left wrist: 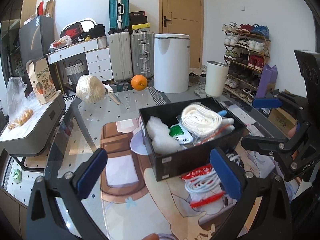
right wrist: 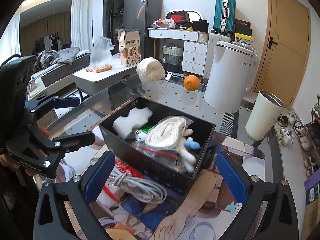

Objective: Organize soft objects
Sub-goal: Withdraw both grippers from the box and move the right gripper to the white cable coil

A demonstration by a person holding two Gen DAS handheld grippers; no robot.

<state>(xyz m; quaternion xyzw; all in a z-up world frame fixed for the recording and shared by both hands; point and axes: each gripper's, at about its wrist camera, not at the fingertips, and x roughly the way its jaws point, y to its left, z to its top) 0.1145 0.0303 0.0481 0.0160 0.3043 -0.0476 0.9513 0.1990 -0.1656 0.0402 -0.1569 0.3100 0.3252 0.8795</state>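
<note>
A black box [left wrist: 200,158] [right wrist: 160,172] stands on the glass table. It holds a bagged coil of white rope [left wrist: 202,118] [right wrist: 168,132], white foam wrap [left wrist: 162,136] [right wrist: 132,120], a green-and-white packet [left wrist: 178,133] and a small white-and-blue plush toy [right wrist: 190,150]. A bagged white cable [left wrist: 202,188] [right wrist: 140,188] with a red zip strip lies on the table just in front of the box. My left gripper [left wrist: 160,174] is open and empty, beside the cable bag. My right gripper [right wrist: 164,178] is open and empty, straddling the box's near corner and the cable.
A wrapped ball of white yarn [left wrist: 90,89] [right wrist: 150,70], a knife [left wrist: 112,94] and an orange [left wrist: 139,82] [right wrist: 191,82] sit at the table's far end. A white cylinder cup [left wrist: 217,78] [right wrist: 264,116] stands at the right edge. A printed mat [left wrist: 124,170] covers the near table.
</note>
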